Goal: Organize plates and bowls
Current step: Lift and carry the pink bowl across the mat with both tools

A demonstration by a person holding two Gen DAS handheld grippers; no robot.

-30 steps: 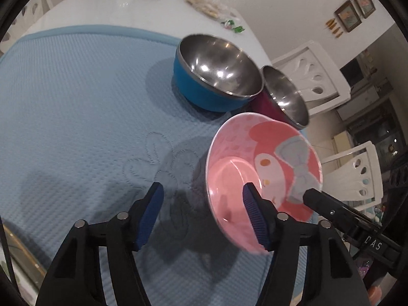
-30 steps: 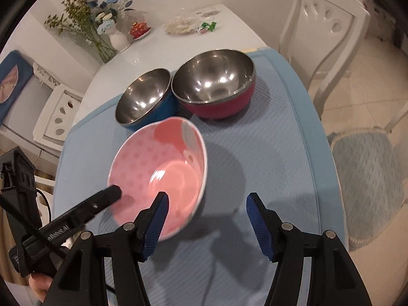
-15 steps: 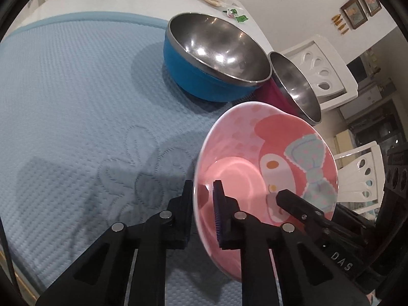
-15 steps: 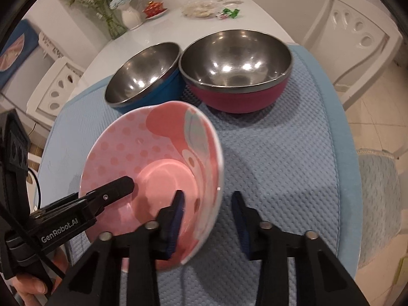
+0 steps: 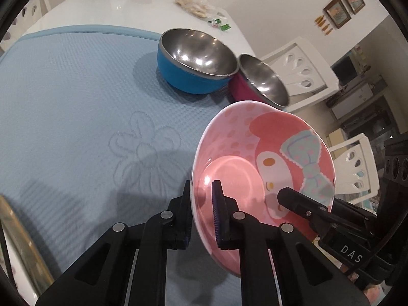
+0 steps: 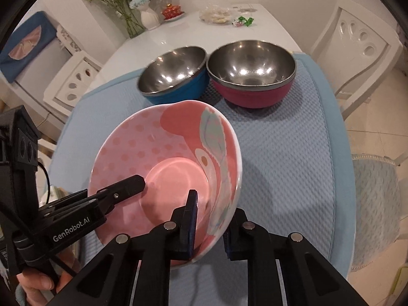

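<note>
— Three bowls? 
— Yes: one pink bowl [image 5: 255, 158], tilted, is hanging over the blue mat [image 5: 63, 97]; left gripper [image 5: 202, 214] and right gripper [image 6: 213, 219] are both clamping its rim. 
— Others? 
— One blue bowl [image 6: 176, 76] and one red bowl [image 6: 252, 76] are touching near the mat's far edge.

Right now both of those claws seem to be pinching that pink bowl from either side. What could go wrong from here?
The pink bowl is held off the blue mat by thin rim grips only: left gripper on one side, right gripper on the other. If the hands pull apart or twist unevenly, it could slip and drop. Moved forward, it could also knock the blue bowl or red bowl.
</note>
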